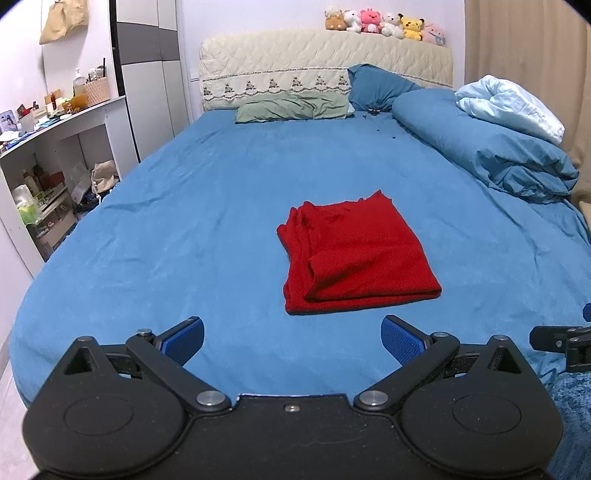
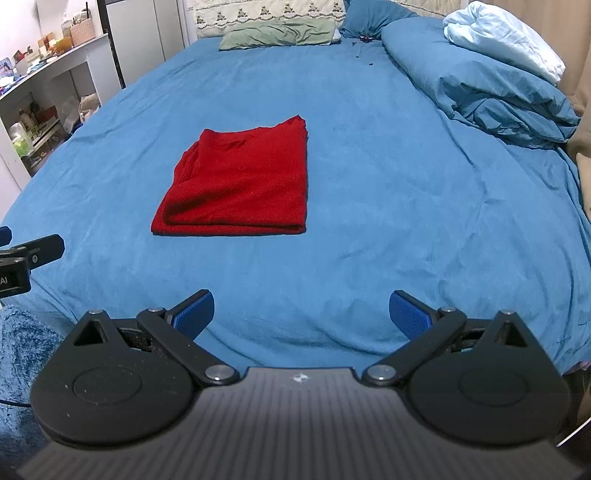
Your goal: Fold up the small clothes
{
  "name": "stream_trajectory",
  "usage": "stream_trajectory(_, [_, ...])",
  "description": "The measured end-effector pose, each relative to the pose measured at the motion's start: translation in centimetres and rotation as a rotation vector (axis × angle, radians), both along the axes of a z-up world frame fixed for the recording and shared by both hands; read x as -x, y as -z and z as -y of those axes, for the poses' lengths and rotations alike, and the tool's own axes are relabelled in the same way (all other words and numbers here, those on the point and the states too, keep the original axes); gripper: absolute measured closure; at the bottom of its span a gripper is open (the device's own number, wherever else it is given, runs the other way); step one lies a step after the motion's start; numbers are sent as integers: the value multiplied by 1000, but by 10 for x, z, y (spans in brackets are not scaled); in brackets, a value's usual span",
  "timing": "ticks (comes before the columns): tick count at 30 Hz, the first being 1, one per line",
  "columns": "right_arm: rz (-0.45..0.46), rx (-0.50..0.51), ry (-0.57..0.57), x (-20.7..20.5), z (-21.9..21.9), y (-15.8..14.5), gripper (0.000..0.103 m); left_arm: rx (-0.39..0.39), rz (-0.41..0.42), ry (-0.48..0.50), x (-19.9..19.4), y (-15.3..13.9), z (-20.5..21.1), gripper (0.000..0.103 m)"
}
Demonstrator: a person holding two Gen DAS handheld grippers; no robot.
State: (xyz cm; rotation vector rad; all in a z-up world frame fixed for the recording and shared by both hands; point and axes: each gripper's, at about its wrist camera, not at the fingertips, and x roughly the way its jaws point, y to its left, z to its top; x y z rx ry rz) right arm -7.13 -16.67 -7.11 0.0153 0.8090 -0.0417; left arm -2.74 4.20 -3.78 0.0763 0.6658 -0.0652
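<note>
A red garment [image 1: 354, 254] lies folded into a rough rectangle on the blue bed sheet [image 1: 207, 206]. It also shows in the right wrist view [image 2: 240, 184], left of centre. My left gripper [image 1: 291, 339] is open and empty, held back near the bed's front edge, below and left of the garment. My right gripper [image 2: 301, 314] is open and empty, also near the front edge, right of the garment. Each gripper's side shows at the edge of the other's view.
A rolled blue duvet [image 1: 498, 147] with a pale blue cloth lies along the bed's right side. Pillows [image 1: 291, 107] and a quilted headboard with plush toys [image 1: 384, 22] stand at the far end. White shelves [image 1: 55, 147] with clutter stand left of the bed.
</note>
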Motion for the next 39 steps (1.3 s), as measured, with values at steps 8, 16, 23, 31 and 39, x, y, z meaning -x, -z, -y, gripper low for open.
stream_trajectory(8, [5, 1, -8, -1, 5, -1, 0, 4, 13, -6, 1, -1, 0, 0])
stream_trajectory(16, [11, 9, -9, 0, 5, 0, 0, 3, 28, -1, 4, -3, 4, 0])
stream_trajectory(23, [13, 3, -2, 1, 6, -2, 0, 5, 30, 4, 4, -3, 6, 0])
stream_trajectory(31, [17, 2, 1, 4, 9, -1, 0, 5, 36, 1, 6, -4, 5, 0])
stream_trajectory(39, [18, 3, 3, 4, 8, -1, 0, -2, 38, -4, 6, -4, 7, 0])
